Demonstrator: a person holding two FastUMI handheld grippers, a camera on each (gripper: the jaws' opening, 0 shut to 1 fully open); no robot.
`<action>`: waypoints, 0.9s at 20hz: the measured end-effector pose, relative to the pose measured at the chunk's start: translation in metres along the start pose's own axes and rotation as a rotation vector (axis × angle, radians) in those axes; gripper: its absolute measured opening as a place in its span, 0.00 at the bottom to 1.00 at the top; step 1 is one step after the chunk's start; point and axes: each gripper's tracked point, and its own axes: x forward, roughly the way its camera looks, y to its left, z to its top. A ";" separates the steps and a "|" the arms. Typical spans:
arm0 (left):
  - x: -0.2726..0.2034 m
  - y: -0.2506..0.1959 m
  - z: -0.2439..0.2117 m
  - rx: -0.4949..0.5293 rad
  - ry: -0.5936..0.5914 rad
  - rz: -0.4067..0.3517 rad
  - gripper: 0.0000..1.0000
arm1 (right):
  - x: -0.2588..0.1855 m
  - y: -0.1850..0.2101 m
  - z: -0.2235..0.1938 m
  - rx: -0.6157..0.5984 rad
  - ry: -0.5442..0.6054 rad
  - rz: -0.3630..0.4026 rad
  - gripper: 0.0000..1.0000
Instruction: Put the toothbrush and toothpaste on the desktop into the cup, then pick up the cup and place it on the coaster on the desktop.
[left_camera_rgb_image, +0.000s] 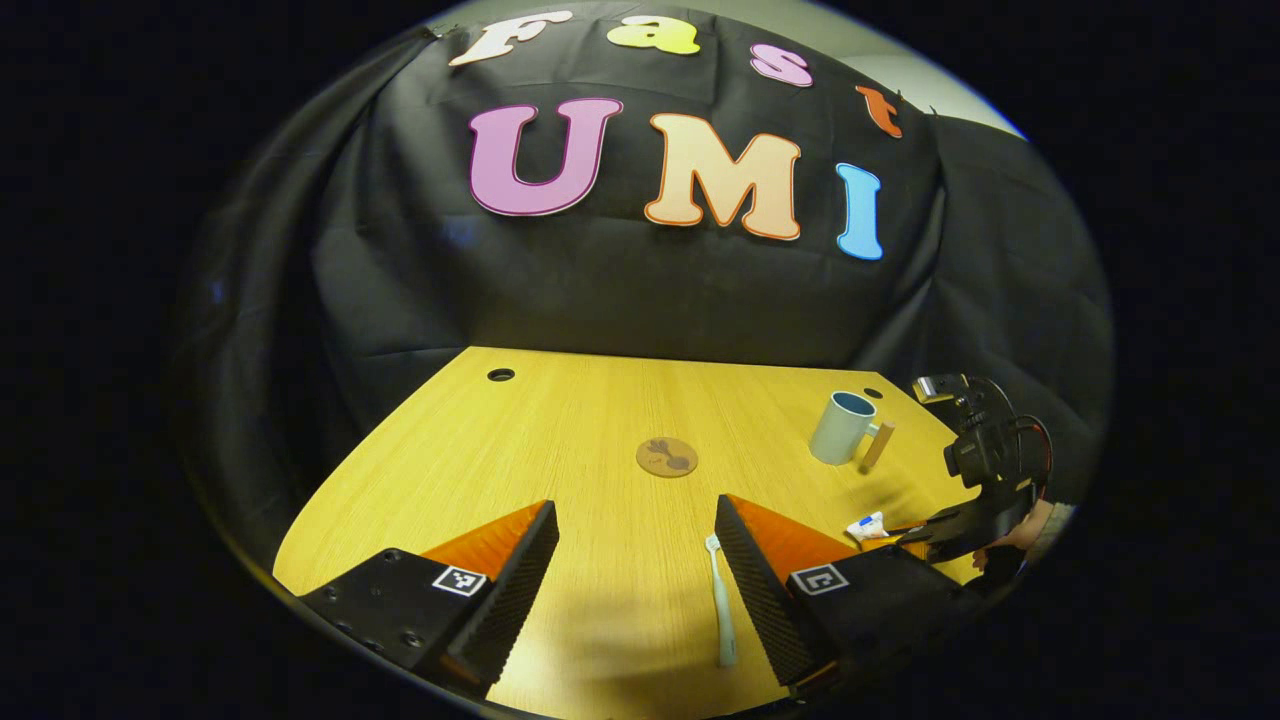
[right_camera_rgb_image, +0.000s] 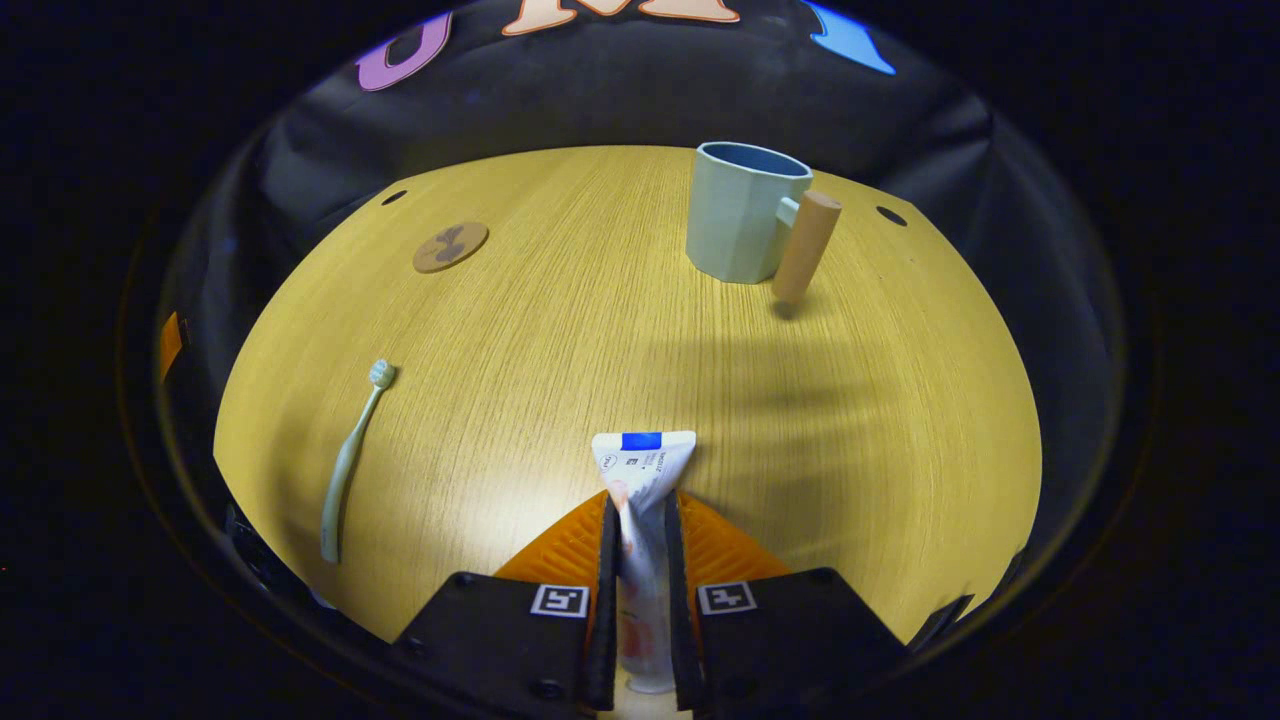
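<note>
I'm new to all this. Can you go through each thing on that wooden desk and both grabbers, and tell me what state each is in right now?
Toothpaste: clamped between the right gripper's fingers.
Toothbrush: lying flat on the desktop, not gripped.
Cup: upright, nothing visible inside, not on the coaster.
Coaster: bare.
Left gripper: open, toothbrush lying by one finger.
</note>
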 end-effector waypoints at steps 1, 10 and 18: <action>0.000 -0.002 -0.002 0.000 0.002 -0.003 0.94 | 0.001 -0.001 0.000 -0.005 -0.003 0.003 0.23; 0.010 -0.023 -0.023 0.009 0.068 -0.031 0.94 | 0.001 0.000 0.000 -0.047 -0.008 0.020 0.20; 0.026 -0.060 -0.061 0.048 0.222 -0.112 0.93 | 0.000 0.001 0.000 -0.061 -0.016 0.015 0.16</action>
